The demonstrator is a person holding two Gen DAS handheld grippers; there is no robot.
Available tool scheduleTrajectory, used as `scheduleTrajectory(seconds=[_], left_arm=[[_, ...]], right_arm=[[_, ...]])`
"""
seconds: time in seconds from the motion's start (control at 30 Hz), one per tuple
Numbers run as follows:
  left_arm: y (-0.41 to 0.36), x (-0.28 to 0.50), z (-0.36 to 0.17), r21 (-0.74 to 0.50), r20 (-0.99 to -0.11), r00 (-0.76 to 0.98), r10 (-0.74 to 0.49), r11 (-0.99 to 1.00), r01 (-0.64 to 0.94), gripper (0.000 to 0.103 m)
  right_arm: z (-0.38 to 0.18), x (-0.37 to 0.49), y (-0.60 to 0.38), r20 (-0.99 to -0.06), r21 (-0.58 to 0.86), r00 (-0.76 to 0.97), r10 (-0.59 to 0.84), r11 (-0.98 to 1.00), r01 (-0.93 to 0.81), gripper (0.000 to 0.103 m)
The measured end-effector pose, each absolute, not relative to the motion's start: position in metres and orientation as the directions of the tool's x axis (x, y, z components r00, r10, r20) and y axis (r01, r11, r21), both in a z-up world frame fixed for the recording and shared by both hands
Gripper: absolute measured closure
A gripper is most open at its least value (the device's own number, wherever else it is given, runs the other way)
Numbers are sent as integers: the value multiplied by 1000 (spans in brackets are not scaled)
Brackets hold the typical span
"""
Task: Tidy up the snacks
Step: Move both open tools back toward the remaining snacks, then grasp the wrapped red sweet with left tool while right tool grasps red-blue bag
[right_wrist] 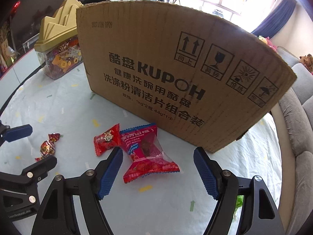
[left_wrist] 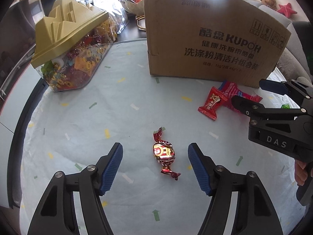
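1. The left gripper [left_wrist: 155, 166] hangs over a pale blue cloth [left_wrist: 109, 117] scattered with small arrow marks, its blue-padded fingers [left_wrist: 112, 168] spread apart with nothing pressed between them.
2. A twist-wrapped candy [left_wrist: 164, 153] in dark red foil lies on the cloth between those pads, clear of both. Its long axis runs from a twisted tail at the upper left to another at the lower right in the left wrist view, slightly slanted; the round middle with a gold-and-white label faces up.
3. The right gripper [right_wrist: 158, 171] has its jaws wide too, gripping nothing.
4. A red and blue hawthorn snack packet [right_wrist: 145, 152] lies flat on the cloth between the right fingers, nearer the left pad and seemingly just against its tip. Its long axis runs from the upper left, near the box, down to the lower right, with the crimped ends flaring out and a clear window showing a dark piece inside.
5. A smaller red candy packet [right_wrist: 106, 140] lies just left of it, touching or slightly overlapping its upper corner, its long axis tilted up to the right.
6. Behind both stands a cardboard box [right_wrist: 176, 74] printed KUPOH, upright on the cloth.
7. To the left of the box sits a clear container [left_wrist: 78, 62] full of colourful sweets, under a gold lid [left_wrist: 66, 31] shaped like peaks.
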State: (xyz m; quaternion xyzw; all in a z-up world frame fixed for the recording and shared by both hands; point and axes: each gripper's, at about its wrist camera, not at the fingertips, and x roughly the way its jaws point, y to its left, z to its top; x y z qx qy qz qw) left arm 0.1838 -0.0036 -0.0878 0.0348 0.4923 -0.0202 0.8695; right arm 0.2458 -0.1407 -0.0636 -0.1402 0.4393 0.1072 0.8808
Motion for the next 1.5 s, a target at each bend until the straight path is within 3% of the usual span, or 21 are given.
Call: scheduleTrajectory(seconds=[0.33,0.47,0.57,0.8,1.5], left_arm=[[3,191,-99,-16,-868,495,-45,998,63,60],[5,192,-99,-31,-866,497,-60,997,66,72],[6,190,-98,-52,-865,495,-81,996,73,79],[2,187,-91,-72,-856,506,-108,993,90,79],[-17,151,-19,-86,-755,631,-178,981,175,79]], right_arm=[[-75,260,-134,-824,-141,563,71,935,-324,29],[-83,260,-130,-840,-106,533,97,936,-337,47],[-85,259,-131,-839,-86,533,106,942,-323,47],[-80,244,-138,-827,-71,554,94,960,-270,53],[-9,185,-160,-716,-29,691,100,985,-173,54]])
